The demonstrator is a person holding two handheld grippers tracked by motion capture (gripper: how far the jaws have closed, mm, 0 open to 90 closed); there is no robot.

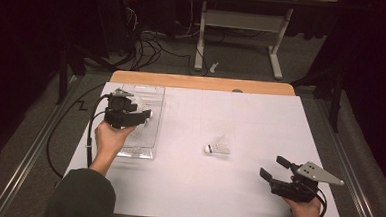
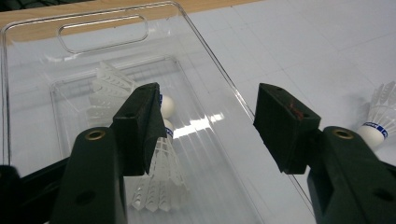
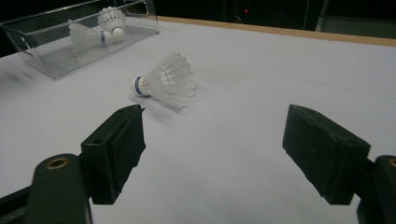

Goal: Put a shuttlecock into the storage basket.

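The right gripper (image 1: 274,168) rests near the table's (image 1: 260,117) front edge, its jaws spread wide with nothing between them; a little farther lies a shuttlecock (image 1: 217,148) on its side; farther left, the left gripper (image 1: 148,114) hangs over the clear box (image 1: 154,94), jaws spread, two shuttlecocks (image 2: 156,175) lying inside.

A white sheet (image 1: 260,122) covers the wooden worktop (image 1: 202,82). Behind it, tangled cables (image 1: 149,46) lie on the floor beside a white desk frame (image 1: 245,21).
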